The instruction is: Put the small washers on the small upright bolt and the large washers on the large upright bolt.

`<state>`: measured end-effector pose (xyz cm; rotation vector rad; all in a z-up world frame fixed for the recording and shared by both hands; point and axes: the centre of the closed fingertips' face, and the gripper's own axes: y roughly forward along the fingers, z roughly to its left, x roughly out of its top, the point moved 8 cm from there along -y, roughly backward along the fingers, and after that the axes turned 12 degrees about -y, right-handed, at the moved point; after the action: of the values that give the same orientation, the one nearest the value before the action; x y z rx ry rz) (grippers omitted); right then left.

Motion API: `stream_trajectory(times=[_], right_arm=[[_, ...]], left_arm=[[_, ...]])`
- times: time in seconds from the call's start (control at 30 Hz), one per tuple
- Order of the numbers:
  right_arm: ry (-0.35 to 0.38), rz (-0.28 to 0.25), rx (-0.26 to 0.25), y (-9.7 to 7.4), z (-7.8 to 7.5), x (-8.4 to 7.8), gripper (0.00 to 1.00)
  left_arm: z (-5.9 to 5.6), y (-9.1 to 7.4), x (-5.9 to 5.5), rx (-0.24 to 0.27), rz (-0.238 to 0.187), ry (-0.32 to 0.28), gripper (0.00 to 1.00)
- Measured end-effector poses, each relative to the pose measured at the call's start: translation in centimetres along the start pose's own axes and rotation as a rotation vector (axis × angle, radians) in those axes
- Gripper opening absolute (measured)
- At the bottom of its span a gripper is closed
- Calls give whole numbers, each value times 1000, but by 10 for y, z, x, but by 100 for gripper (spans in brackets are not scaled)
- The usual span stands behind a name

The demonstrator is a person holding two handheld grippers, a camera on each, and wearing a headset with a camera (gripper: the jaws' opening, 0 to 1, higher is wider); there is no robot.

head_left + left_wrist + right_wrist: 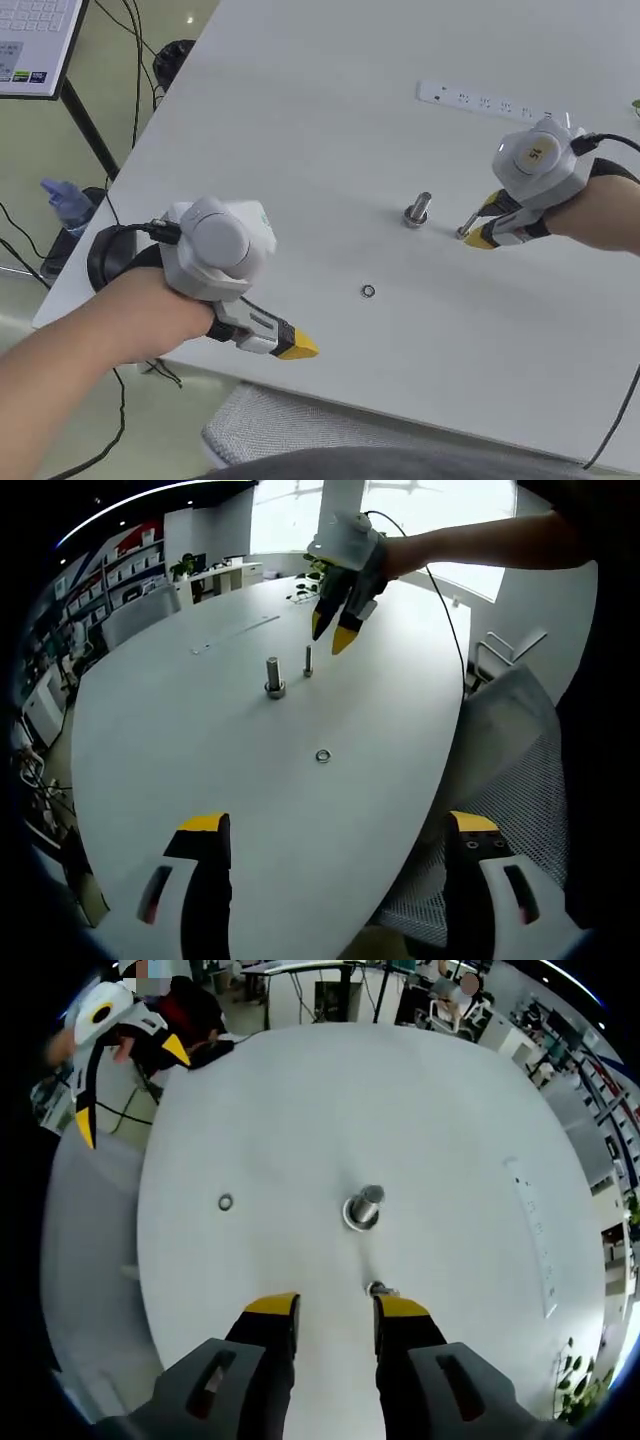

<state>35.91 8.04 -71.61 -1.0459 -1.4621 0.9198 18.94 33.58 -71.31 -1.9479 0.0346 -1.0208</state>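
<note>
Beside the small bolt (377,1288) your right gripper (336,1306) hangs, fingers (272,1308) slightly parted, empty. Your left gripper (337,825) gapes wide, likely for the loose washer (323,755).

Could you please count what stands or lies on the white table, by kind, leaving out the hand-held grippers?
Upright bolts: 2, the large bolt and the small bolt.
Loose washer: 1.
Power strip: 1.
Total: 4.
</note>
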Motion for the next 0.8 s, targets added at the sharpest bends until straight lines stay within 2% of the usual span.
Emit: stream_trajectory(times=[0.33,0.67,0.8], right_arm=[[-19,-12,49,2,49,19,32],[-36,-18,93,14,74,31,33],[-37,-26,106,20,77,34,33]], left_arm=[[1,-4,2,-7,-16,22,89],[-4,-11,-5,-2,-13,27,89],[-5,-10,-4,0,-13,33,89]])
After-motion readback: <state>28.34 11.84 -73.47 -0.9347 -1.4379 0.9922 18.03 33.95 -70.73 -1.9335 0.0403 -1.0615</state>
